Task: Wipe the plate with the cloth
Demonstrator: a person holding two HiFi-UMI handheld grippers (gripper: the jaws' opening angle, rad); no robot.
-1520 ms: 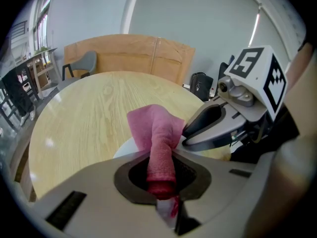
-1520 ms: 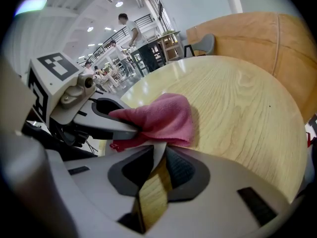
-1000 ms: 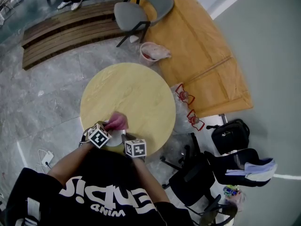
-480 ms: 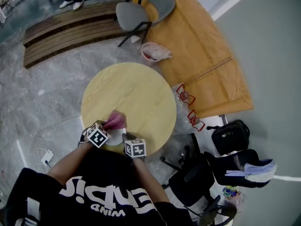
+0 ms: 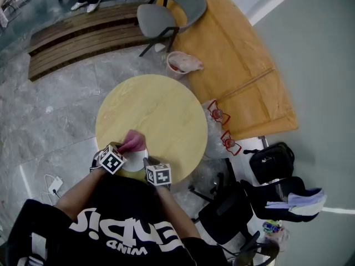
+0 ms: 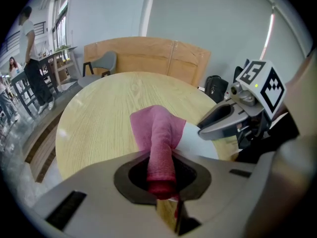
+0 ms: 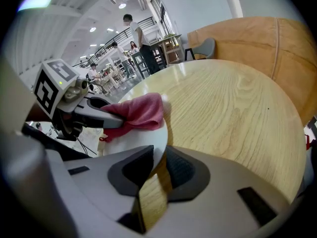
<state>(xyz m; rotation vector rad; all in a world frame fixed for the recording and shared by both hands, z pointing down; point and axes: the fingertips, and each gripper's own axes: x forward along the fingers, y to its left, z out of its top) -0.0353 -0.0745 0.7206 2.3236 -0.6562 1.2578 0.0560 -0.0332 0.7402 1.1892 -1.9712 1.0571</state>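
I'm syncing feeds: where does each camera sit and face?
Head view: from the person's head, steeply down onto the table; arms, left gripper, right gripper show.
Left gripper view: along its jaws, shut on the cloth; right gripper opposite.
Right gripper view: along its jaws, shut on the plate; left gripper opposite.
Gripper views share cloth, plate.

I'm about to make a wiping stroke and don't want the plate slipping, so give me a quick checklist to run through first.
1. The left gripper is shut on the cloth: ok.
2. The right gripper is clamped on the rim of the plate: ok.
3. The cloth lies on the plate: ok.
4. The plate sits flat on the table: cannot tell.
5. The two grippers are not touching each other: ok.
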